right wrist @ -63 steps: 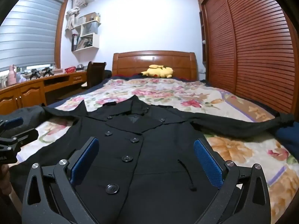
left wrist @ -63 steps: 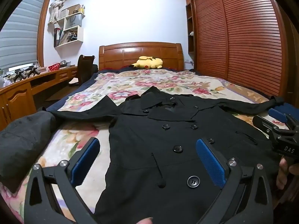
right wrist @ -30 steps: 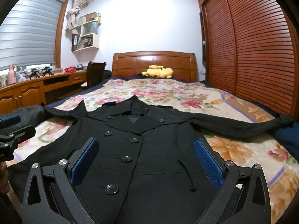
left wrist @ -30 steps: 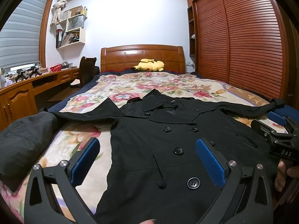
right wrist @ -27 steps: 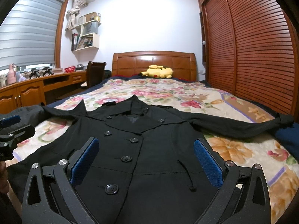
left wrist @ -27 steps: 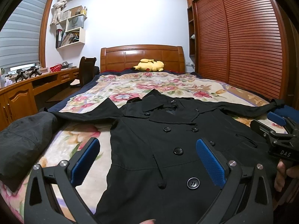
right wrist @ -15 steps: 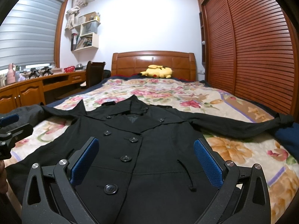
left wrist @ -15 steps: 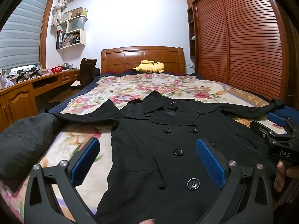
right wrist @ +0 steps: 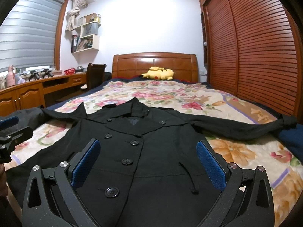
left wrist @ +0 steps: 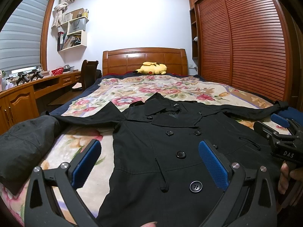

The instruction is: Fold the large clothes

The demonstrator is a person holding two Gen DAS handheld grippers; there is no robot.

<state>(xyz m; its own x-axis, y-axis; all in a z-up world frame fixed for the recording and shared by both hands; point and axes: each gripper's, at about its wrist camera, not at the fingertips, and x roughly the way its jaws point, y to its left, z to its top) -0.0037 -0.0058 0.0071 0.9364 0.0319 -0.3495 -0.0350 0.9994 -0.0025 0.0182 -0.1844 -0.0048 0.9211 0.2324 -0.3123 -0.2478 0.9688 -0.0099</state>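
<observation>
Black coat flat on floral bed — wall shelves holding books

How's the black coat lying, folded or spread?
Spread. The black coat lies flat, front up and buttoned, on the floral bedspread, both sleeves stretched out sideways. No fold made yet.
</observation>
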